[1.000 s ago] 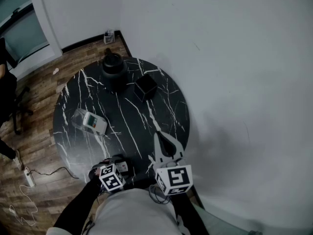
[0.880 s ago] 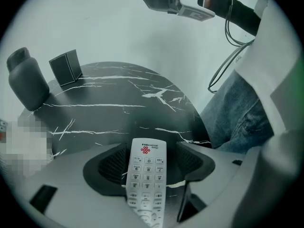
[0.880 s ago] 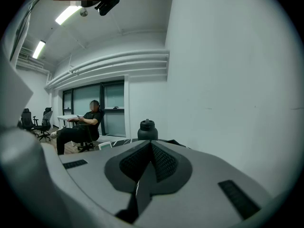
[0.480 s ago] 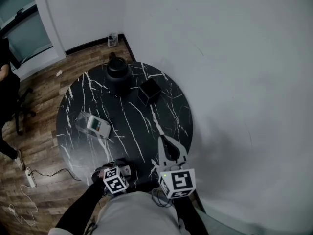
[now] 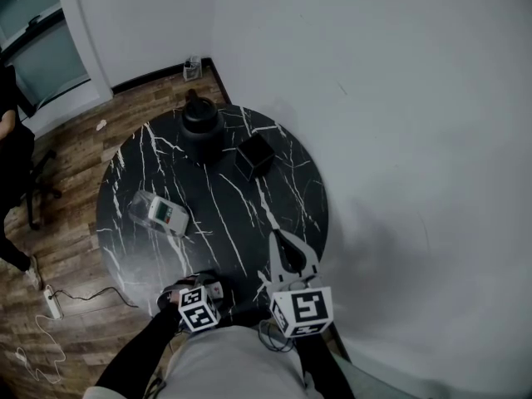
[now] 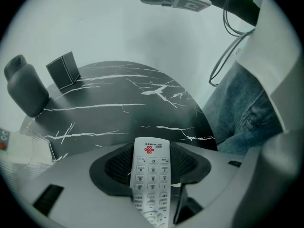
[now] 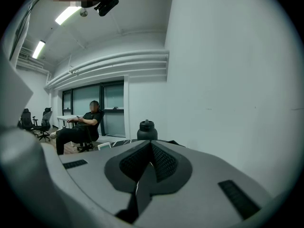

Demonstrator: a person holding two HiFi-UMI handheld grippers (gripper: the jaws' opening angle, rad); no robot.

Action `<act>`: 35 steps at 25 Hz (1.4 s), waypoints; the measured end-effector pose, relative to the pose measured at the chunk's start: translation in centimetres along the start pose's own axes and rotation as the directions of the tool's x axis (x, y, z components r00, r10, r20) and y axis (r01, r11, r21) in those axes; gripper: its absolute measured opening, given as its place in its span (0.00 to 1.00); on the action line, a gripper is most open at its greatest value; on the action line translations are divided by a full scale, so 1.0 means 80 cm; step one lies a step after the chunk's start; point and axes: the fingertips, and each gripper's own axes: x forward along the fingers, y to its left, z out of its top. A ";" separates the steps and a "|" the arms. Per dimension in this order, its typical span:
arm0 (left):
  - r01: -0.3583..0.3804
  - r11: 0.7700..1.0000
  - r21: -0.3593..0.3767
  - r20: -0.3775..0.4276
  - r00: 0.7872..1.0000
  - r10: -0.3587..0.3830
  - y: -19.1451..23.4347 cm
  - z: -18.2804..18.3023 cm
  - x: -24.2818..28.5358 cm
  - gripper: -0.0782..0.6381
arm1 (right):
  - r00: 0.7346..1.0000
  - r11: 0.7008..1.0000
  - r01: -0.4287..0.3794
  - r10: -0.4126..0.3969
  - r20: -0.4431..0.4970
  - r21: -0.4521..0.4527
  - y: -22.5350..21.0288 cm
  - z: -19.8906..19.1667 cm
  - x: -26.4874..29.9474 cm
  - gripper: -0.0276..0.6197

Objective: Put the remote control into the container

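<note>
A white remote control [image 6: 150,163] with number keys lies between the pads of my left gripper [image 6: 151,151], which has just been closing and now presses on it from both sides. In the head view this gripper [image 5: 202,289] is at the near edge of the round black marble table [image 5: 241,214], with the remote [image 5: 213,288] under it. A clear container [image 5: 158,212] with a white item inside stands at the table's left. My right gripper [image 5: 279,241] is shut and empty, hovering over the near right of the table, its jaws together [image 7: 151,148].
A black jug [image 5: 200,121] and a small black box [image 5: 254,155] stand at the table's far side. A white wall runs close along the right. A seated person [image 7: 80,127] is far off across the room. A power strip [image 5: 50,301] lies on the wood floor.
The head view has shifted slightly. Both grippers stay at the near edge of the table, the left one still over the remote.
</note>
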 end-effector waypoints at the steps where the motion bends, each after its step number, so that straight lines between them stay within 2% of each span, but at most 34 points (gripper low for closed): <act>1: -0.008 1.000 0.028 0.004 1.000 0.008 -0.002 0.000 0.000 0.46 | 1.000 1.000 0.000 0.000 0.000 0.001 0.000 0.000 0.000 0.05; 4: -0.034 0.997 0.064 0.007 0.999 0.033 -0.002 0.001 -0.002 0.46 | 1.000 1.000 0.001 -0.001 0.012 0.004 0.001 0.005 0.001 0.05; 13: -0.094 0.995 0.042 0.034 0.995 0.092 0.007 -0.011 -0.015 0.46 | 1.000 1.000 -0.008 0.008 0.019 -0.001 0.000 0.006 0.001 0.05; 18: -0.146 0.989 0.009 0.084 0.986 0.145 0.016 -0.008 -0.036 0.46 | 1.000 1.000 -0.015 0.015 0.027 0.009 0.004 0.011 0.002 0.05; 25: -0.238 0.969 -0.066 0.174 0.953 0.246 0.035 0.001 -0.076 0.46 | 0.999 0.999 -0.043 0.043 0.028 0.001 0.013 0.008 0.004 0.05; 35: -0.365 0.913 -0.183 0.247 0.881 0.402 0.061 0.000 -0.128 0.45 | 0.997 0.998 -0.061 0.061 0.038 -0.002 0.019 0.012 0.005 0.05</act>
